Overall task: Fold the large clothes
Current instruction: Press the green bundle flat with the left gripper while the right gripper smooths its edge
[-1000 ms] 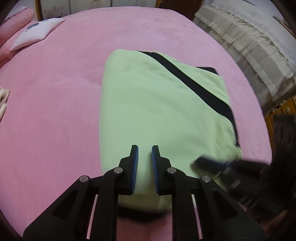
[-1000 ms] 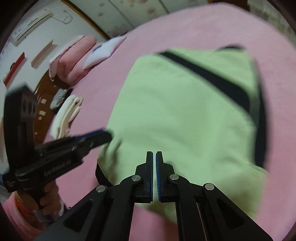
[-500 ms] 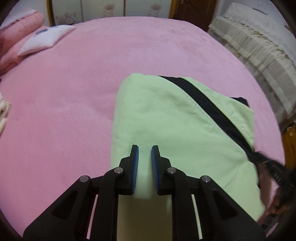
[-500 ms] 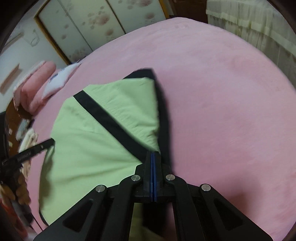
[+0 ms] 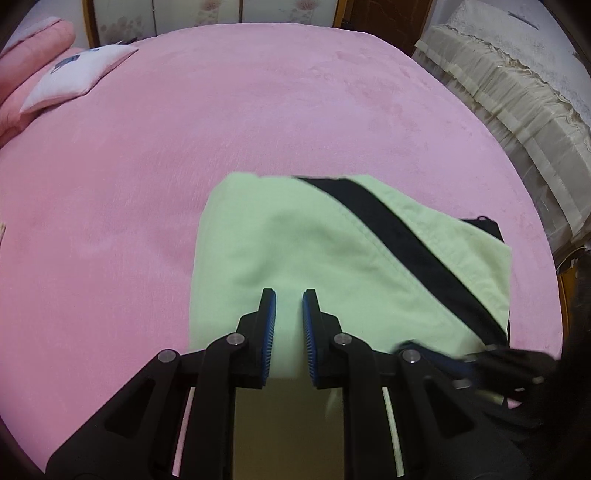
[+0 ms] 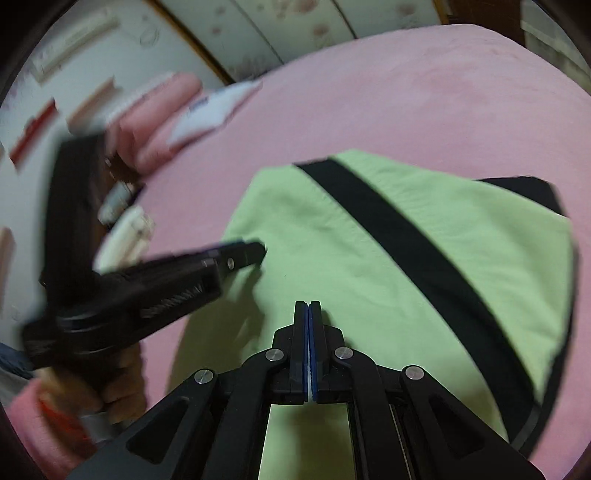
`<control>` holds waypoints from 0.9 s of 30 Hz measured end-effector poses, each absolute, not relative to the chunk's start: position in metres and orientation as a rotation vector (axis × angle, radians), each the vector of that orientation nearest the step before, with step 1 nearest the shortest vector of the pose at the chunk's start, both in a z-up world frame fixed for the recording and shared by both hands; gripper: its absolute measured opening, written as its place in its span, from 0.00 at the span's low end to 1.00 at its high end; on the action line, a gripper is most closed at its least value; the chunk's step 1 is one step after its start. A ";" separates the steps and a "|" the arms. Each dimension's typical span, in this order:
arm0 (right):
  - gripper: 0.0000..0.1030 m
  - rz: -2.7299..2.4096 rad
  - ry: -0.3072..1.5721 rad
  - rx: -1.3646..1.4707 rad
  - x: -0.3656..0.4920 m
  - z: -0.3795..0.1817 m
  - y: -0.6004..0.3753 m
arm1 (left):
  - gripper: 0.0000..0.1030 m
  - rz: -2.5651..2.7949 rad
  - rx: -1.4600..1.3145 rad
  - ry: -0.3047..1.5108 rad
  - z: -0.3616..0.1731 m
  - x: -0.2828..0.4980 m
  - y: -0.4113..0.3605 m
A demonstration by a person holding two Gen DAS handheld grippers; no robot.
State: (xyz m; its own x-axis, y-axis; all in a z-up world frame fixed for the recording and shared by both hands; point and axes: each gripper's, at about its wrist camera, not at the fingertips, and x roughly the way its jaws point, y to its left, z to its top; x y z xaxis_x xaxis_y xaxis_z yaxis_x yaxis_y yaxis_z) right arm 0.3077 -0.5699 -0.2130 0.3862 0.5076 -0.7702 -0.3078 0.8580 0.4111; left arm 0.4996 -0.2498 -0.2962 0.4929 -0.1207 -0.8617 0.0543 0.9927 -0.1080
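A light green garment (image 5: 295, 240) with a black diagonal stripe lies folded into a rough rectangle on the pink bed (image 5: 258, 110). My left gripper (image 5: 289, 295) hovers over its near edge. The blue pads stand a narrow gap apart with nothing between them. In the right wrist view the garment (image 6: 332, 229) fills the middle. My right gripper (image 6: 307, 303) is over its near part, pads pressed together and holding nothing. The left gripper (image 6: 260, 252) shows there blurred, over the garment's left edge, held by a hand (image 6: 118, 384). The right gripper (image 5: 424, 352) appears blurred at the garment's near right corner.
A white pillow (image 5: 74, 77) and pink folded bedding (image 5: 29, 74) lie at the bed's far left. Lace-covered cream furniture (image 5: 517, 110) runs along the right side. A stack of cream cloth (image 6: 125, 236) sits at the left, beyond the bed. Wardrobe doors (image 6: 295, 29) stand behind.
The left gripper drew back toward the garment's near edge. The right gripper swung out to the garment's right corner, then back over its middle, and its thin gap closed.
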 end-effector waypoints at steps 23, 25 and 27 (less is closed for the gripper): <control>0.04 0.029 0.937 0.198 0.295 -0.166 -0.656 | 0.13 -0.007 -0.183 1.071 -0.286 0.481 -0.240; 0.10 0.029 0.969 0.210 0.273 -0.149 -0.658 | 0.13 -0.005 -0.205 1.101 -0.286 0.467 -0.240; 0.14 0.023 1.013 0.249 0.256 -0.141 -0.639 | 0.13 0.005 -0.217 1.121 -0.286 0.447 -0.240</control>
